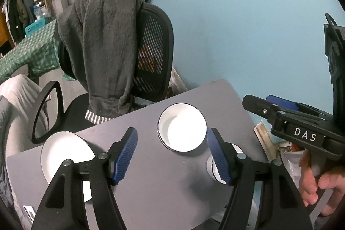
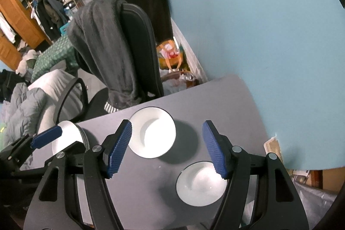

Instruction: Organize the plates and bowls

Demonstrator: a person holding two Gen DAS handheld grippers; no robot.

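1. Plates and bowls, white, three lots on a grey bench. Largest: a plate at the bench's near-left corner, its rim close to the edge. Risk: a nudge from the fingers above could push it off toward the office chair.
2. Wide bowl, mid-bench toward the far side, upright and apparently empty. Risk: smooth glazed rim; a one-sided pinch may slip or tip it.
3. Smaller bowl, near-right part of the bench, just beside the right fingers. Risk: a fingertip coming down on its rim instead of astride it would flip or skid it.
4. Left gripper: fingers spread wide, nothing between them, hanging above the bench between plate and wide bowl.
5. Right gripper: fingers likewise apart and empty, above the two bowls.
6. Hard to make out:
   - plate's near half hidden behind the left gripper's frame; a dark band at its rim may mean a stack, cannot tell;
   - smaller bowl mostly covered in the left view;
   - flat pale object at the bench's near-left corner, cut off, unidentified;
   - clutter on the floor beyond the bench, blurred.
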